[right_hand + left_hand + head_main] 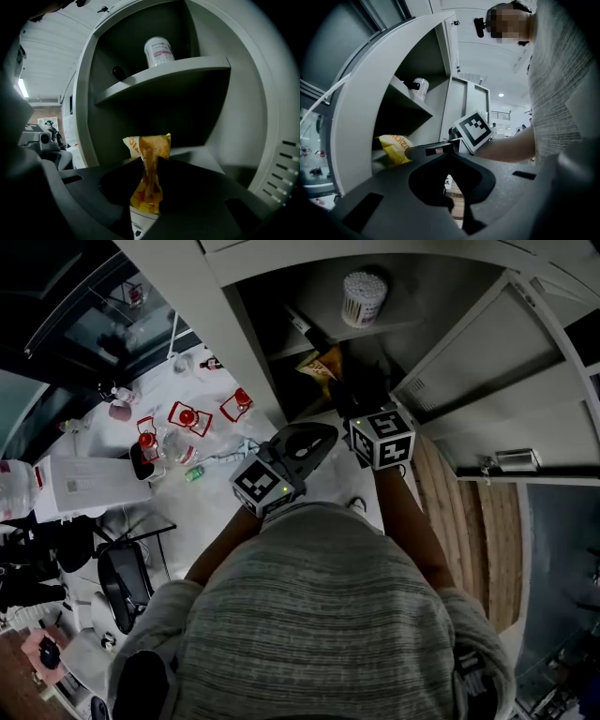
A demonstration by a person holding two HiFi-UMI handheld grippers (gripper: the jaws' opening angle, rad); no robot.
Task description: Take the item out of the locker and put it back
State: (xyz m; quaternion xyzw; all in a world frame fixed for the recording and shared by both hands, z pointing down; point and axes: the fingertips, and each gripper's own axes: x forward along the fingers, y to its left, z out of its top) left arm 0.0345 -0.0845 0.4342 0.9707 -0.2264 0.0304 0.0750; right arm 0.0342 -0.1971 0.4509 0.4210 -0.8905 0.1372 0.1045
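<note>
Right gripper view: the right gripper point(149, 164) has its jaws clamped on a yellow packet point(149, 145). They pinch it at mid-height, so that its crumpled top stands above the fingertips and its lower end hangs between the jaws. We see the packet at the front of the lower compartment of the locker point(276, 117), under the shelf point(164, 75). We cannot tell whether it touches the compartment floor. On the shelf above stand a white jar point(159, 51) and, further left, a dark bottle point(118, 72).

In the left gripper view, the left gripper point(449, 151) has its jaws together at the tips, with nothing between them.

In the head view, the right forearm point(408, 521) reaches straight forward and the gripper tilts slightly down into the locker opening. The locker door point(487, 362) stands open to the right. The left forearm bends in front of the grey sweater point(319, 615). It holds its gripper about level, just beside the right gripper and outside the locker.
</note>
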